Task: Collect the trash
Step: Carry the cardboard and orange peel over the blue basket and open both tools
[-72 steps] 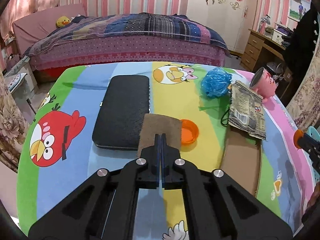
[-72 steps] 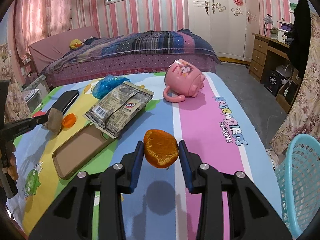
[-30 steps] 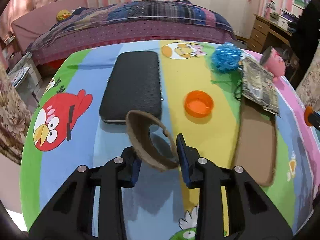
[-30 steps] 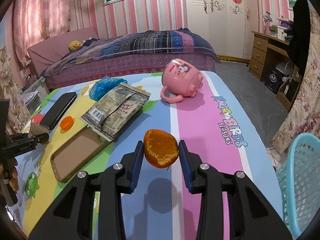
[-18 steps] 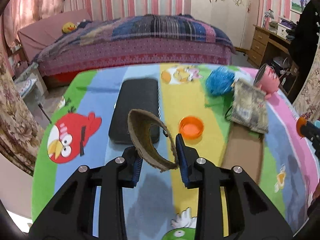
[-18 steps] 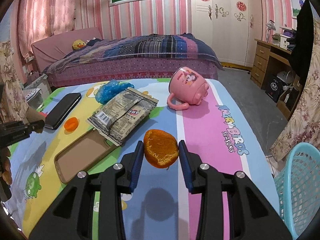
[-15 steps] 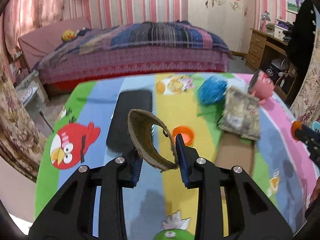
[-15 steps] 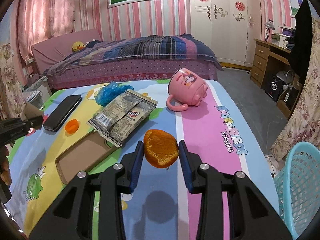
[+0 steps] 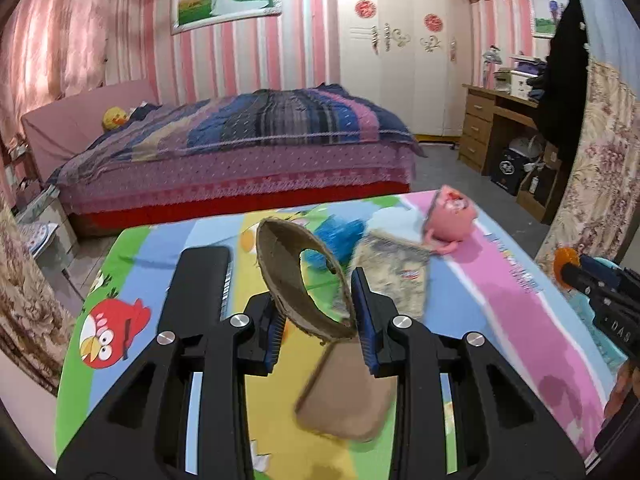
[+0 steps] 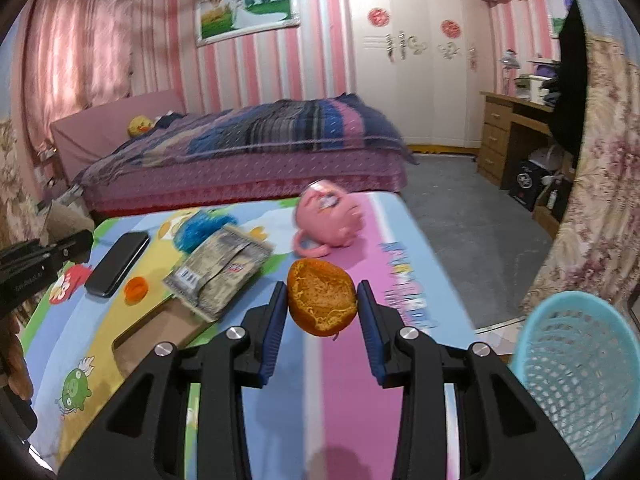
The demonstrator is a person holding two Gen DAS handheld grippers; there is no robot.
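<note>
Orange peel [image 10: 322, 303] pinched in right tongs [image 10: 322, 305], above tabletop [image 10: 352, 380], near blue basket [image 10: 576, 376]. Cardboard ring [image 9: 304, 280] clamped in left tongs [image 9: 318, 322], over tabletop beside black case [image 9: 198, 288].

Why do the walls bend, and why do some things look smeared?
Both views: fisheye lenses bow the striped walls and darken the corners. Left wrist view: the snack wrapper and pink mug smear with motion. Right wrist view: the orange peel stays crisp; the mug behind blurs.
</note>
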